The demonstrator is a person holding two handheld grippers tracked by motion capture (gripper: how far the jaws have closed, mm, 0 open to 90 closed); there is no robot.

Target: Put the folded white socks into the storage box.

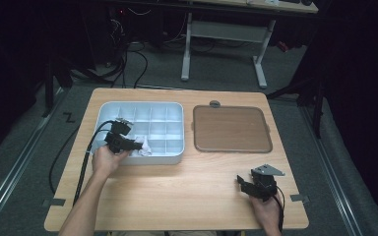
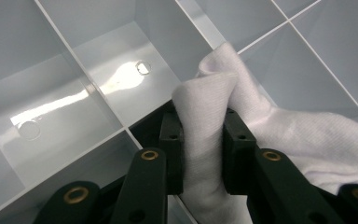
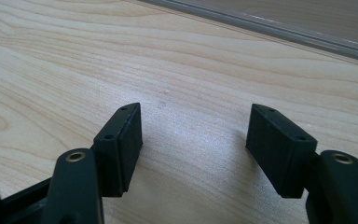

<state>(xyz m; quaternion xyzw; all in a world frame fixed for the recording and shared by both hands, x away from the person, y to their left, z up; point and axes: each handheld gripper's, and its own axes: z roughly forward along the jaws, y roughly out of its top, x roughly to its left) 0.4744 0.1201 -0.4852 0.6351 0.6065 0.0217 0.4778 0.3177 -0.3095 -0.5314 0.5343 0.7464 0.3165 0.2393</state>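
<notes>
High view: a light wooden bench point(image 1: 177, 187) carries a pale grey plastic tray point(image 1: 177, 109) divided into square compartments on its left half, and a flat brown rectangular lid with rounded corners point(image 1: 231, 129) just beside it on the right. The left hand point(image 1: 107, 160) reaches in from the bottom and holds the left gripper point(image 1: 137, 145) over the tray's near edge, where a crumpled white cloth point(image 1: 145, 147) lies in the front row of compartments, towards the left. A black cable point(image 1: 86, 157) trails from this gripper down over the bench edge.

In the left gripper view the jaws are pinching a raised fold of the cloth point(image 2: 205, 121) between their black pads, the rest of the fabric spilling to the right across a divider of the tray point(image 2: 74, 56).

The right hand point(image 1: 268, 212) rests near the bench's front right corner, well apart from tray and lid, holding the right gripper point(image 1: 246, 186) with its grey three-cornered plate on top. In the right gripper view its jaws stand spread wide above bare wood point(image 3: 177, 56), gripping nothing, with the lid's edge point(image 3: 279, 25) crossing the upper right.
</notes>
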